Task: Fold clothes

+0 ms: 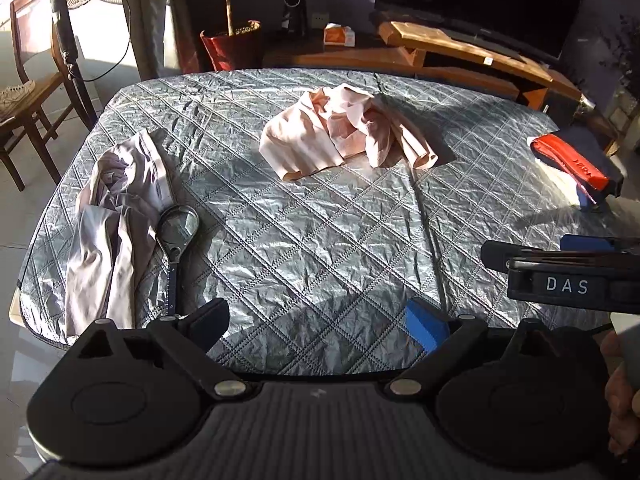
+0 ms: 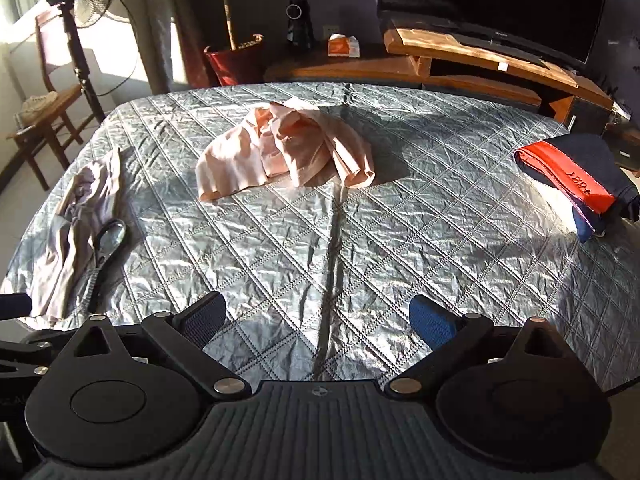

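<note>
**Folding barely begun: two garments loose, one stack set aside**

The crumpled pale pink fabric garment (image 2: 280, 148) lies in a heap on the far middle of the silver quilted surface (image 2: 360, 264), unfolded. A rumpled lilac-grey garment (image 1: 116, 224) sprawls at the left edge, a black-rimmed magnifying glass (image 1: 176, 232) just beside it. At the right edge sits a red-and-navy folded stack (image 2: 576, 180), seemingly done. The left tool (image 1: 316, 324) and right tool (image 2: 316, 320) are both spread and empty, well short of the pink heap.
</note>
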A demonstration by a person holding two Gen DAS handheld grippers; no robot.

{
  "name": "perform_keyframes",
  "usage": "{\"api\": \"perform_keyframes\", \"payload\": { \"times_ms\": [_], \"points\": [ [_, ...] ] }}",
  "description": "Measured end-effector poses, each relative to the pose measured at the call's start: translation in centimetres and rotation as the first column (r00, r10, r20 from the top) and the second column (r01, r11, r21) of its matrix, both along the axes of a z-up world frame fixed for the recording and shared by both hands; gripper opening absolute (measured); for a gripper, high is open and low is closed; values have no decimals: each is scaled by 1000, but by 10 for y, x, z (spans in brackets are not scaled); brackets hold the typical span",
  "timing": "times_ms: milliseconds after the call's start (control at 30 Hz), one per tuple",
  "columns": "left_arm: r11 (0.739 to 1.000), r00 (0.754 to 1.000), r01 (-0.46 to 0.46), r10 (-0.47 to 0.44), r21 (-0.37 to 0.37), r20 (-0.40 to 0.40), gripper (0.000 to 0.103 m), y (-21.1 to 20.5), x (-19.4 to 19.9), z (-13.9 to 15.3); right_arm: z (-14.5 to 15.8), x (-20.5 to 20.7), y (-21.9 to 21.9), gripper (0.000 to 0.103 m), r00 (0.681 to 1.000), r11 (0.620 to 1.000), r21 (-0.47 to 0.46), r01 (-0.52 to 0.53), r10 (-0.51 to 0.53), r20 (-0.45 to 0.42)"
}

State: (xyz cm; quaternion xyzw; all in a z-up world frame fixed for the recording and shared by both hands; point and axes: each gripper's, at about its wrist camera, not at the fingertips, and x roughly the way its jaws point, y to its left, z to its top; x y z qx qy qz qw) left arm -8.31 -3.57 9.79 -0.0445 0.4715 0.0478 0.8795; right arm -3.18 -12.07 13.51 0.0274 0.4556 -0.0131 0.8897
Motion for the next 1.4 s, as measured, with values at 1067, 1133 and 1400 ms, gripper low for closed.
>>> {"api": "perform_keyframes", "payload": {
  "times_ms": [1067, 1133, 1400],
  "points": [
    [996, 989, 68, -75, 60, 124, 100, -14, -18, 25, 33, -28, 25, 102, 997, 992, -113, 58, -52, 56],
    [996, 989, 69, -76, 60, 126, 100, -15, -19, 26, 34, -29, 26, 102, 997, 992, -113, 56, -50, 58],
    [997, 988, 68, -74, 49, 135, 100, -16, -24, 28, 38, -37, 27, 102, 996, 991, -117, 57, -48, 80]
  ]
}}
